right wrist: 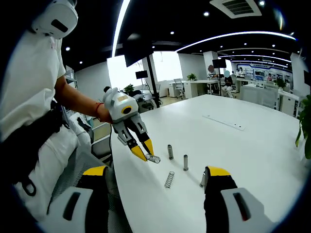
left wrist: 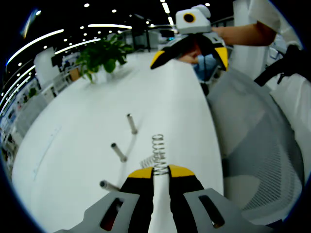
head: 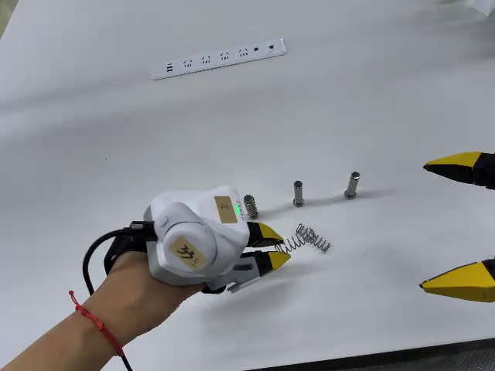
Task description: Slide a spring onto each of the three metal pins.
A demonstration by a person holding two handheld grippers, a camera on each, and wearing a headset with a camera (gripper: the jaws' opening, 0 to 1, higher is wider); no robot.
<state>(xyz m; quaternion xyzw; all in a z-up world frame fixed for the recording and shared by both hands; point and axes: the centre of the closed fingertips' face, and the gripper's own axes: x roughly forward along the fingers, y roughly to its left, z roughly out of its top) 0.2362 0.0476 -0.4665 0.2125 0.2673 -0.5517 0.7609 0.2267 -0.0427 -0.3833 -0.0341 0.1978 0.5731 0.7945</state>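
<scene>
Spring [left wrist: 158, 145], light and bendy, I'd hold by one end, as the fingers [head: 269, 230] of my left gripper [head: 272, 246] clamp it; my right gripper [head: 424, 226], at three o'clock, stands open-fingered.

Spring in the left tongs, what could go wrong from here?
The left tongs pinch the spring by one end only, so it may sag or pop free. The loose spring lies right beside it and could snag. The next bare pin stands upright; a nudge might topple it.
</scene>
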